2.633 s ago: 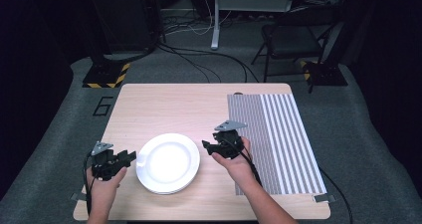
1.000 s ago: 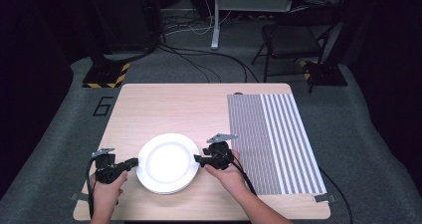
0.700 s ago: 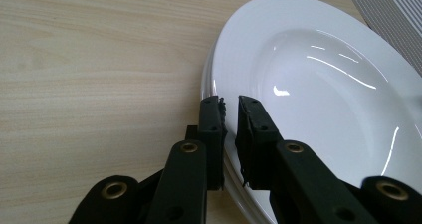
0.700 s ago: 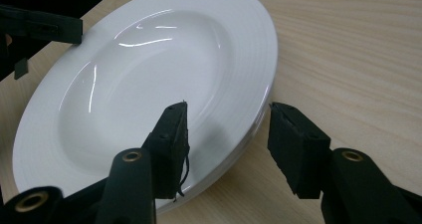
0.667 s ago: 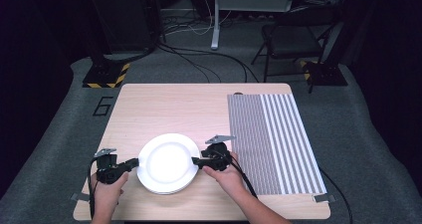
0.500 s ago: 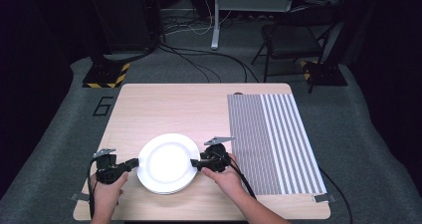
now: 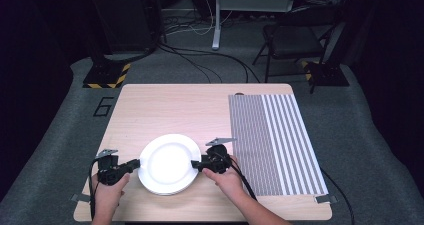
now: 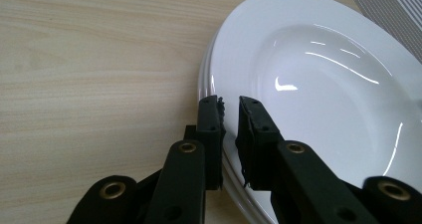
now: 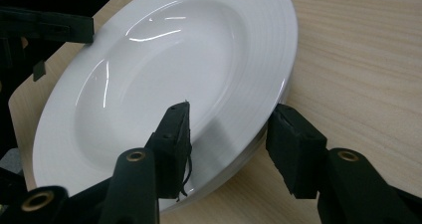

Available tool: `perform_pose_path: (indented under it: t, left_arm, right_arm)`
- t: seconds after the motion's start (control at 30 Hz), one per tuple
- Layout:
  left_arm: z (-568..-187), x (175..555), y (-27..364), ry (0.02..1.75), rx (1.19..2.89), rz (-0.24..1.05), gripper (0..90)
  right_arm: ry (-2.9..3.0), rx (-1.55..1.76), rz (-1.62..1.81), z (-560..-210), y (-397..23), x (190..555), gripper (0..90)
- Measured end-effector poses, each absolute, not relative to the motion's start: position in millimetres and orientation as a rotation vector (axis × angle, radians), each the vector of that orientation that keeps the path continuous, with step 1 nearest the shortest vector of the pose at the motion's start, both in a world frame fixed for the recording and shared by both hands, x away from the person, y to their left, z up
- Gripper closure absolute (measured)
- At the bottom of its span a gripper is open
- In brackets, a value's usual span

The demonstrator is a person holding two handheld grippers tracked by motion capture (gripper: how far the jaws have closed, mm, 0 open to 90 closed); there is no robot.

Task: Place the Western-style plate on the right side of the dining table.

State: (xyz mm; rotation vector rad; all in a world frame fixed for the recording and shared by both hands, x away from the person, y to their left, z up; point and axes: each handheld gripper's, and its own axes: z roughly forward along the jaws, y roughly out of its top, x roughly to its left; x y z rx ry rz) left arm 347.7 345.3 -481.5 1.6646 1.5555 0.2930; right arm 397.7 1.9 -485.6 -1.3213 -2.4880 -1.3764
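Beneath the left gripper [image 8: 229, 119], its black jaws hide part of the white plate [image 8: 318, 99] rim; the plate's far side runs off the frame's right edge, opposite the gripper

1. Your round white glazed plate [image 7: 166, 163] looks like glossy ceramic, smooth, with bright streaks of light in its well.
2. Under the plate, the pale wooden table top [image 7: 170, 110] is matt, with fine straight grain.
3. Right of the plate, the grey-and-white striped mat [image 7: 275, 135] looks like matt woven cloth.
4. At the plate's rim, your left gripper [image 8: 230, 117] and right gripper [image 9: 230, 129] show matt black plastic jaws with brass-coloured metal rivets.
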Motion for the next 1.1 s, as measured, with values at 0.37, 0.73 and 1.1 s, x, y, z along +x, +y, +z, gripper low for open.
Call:
perform_pose_path:
  t: [0.37, 0.73, 1.1]
  left_arm:
    - [-482, 349, 345, 1.549, 1.647, 0.239, 80.0]
    - [-482, 351, 340, 1.544, 1.673, 0.269, 78.8]
    - [-480, 350, 336, 1.571, 1.650, 0.245, 71.5]
  right_arm:
    - [-2.479, -1.338, -1.399, -481, -1, 398, 52.0]
    - [-2.418, -1.370, -1.410, -481, -5, 400, 52.4]
    - [-2.435, -1.347, -1.397, -485, -2, 399, 52.9]
